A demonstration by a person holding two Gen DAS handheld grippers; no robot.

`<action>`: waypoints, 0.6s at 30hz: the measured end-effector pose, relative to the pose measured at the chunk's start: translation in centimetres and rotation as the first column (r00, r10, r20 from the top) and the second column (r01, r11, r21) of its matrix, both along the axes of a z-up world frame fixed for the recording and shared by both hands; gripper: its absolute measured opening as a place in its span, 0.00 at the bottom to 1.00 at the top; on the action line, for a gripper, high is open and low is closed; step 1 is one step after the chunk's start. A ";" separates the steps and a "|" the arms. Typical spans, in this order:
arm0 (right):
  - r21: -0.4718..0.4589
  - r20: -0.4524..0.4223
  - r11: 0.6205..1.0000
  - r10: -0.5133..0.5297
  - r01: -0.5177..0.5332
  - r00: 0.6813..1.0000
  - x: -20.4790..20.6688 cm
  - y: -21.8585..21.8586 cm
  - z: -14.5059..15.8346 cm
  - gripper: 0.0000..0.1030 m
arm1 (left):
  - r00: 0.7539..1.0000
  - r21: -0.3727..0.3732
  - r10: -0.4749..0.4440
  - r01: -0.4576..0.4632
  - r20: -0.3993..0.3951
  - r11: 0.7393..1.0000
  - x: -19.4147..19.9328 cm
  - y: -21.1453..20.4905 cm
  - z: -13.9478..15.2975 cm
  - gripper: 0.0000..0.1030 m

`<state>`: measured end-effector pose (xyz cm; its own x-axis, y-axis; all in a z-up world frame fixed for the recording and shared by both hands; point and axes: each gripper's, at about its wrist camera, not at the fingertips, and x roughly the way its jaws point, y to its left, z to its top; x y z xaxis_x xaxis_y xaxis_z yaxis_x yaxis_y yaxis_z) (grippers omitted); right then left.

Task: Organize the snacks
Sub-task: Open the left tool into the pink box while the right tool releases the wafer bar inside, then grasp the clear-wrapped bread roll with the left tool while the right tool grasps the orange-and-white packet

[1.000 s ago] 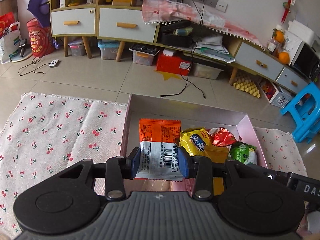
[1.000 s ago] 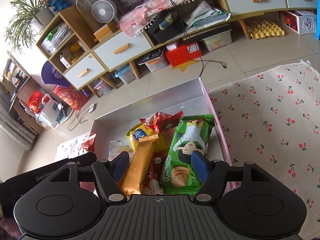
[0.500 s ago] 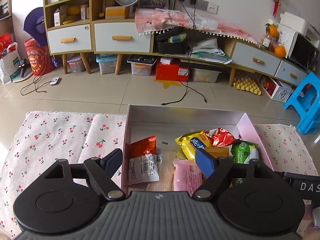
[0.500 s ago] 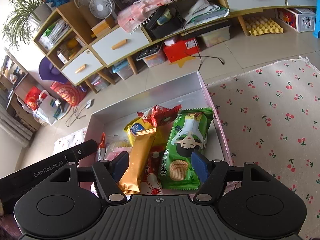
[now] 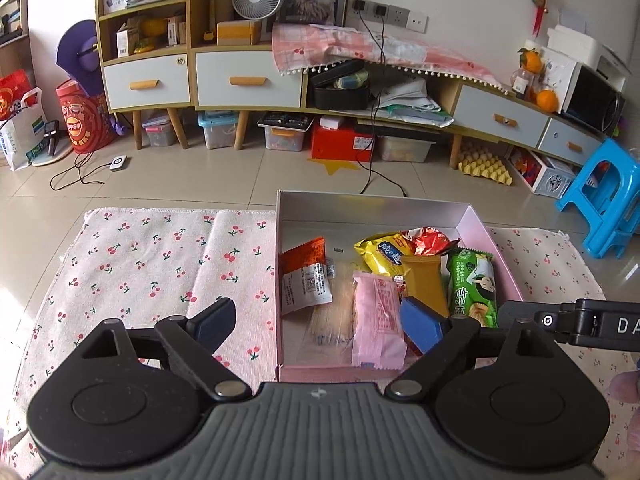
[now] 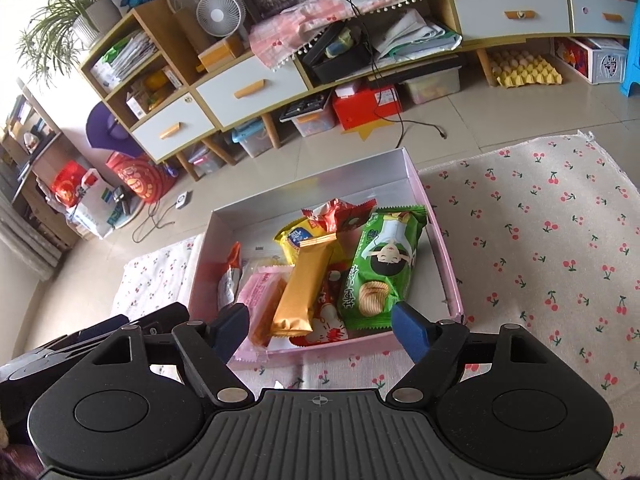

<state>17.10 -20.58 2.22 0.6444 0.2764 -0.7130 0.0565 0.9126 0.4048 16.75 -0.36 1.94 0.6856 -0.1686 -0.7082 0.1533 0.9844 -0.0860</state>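
A pink box (image 5: pixel 504 258) sits on the cherry-print cloth and holds several snack packs. In the left wrist view I see an orange-and-white pack (image 5: pixel 306 276) at the box's left, a pink pack (image 5: pixel 378 312), a yellow pack (image 5: pixel 382 252), an orange bar (image 5: pixel 426 284), a red foil pack (image 5: pixel 432 240) and a green chips pack (image 5: pixel 472 282). My left gripper (image 5: pixel 318 326) is open and empty, above the box's near edge. My right gripper (image 6: pixel 322 330) is open and empty at the near side of the box (image 6: pixel 448 264), over the green chips pack (image 6: pixel 382 268) and orange bar (image 6: pixel 306 282).
The cherry-print cloth (image 5: pixel 160 264) spreads left and right of the box (image 6: pixel 552 240). Behind it lie tiled floor, a low cabinet with drawers (image 5: pixel 248 80), storage bins, a cable on the floor (image 5: pixel 380 184) and a blue stool (image 5: pixel 604 196).
My left gripper opened and let go of the orange-and-white pack, which now lies in the box's left side. Both grippers have pulled back and up from the box.
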 end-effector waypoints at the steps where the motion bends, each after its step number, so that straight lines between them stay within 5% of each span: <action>1: -0.005 0.002 1.000 0.003 -0.003 1.000 -0.4 0.1 0.2 0.78 | 1.000 0.001 -0.003 0.003 0.001 1.000 -0.4 0.1 0.1 0.86; 18: -0.065 0.007 0.995 0.073 -0.072 0.997 -5.3 3.1 -1.0 0.87 | 0.998 0.024 0.045 -0.044 -0.046 0.999 -4.9 4.3 -0.9 0.99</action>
<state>11.82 -17.49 1.22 0.6312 0.2766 -0.7246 -0.0146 0.9383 0.3455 11.89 3.98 1.02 0.6580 -0.1218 -0.7431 0.1056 0.9920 -0.0690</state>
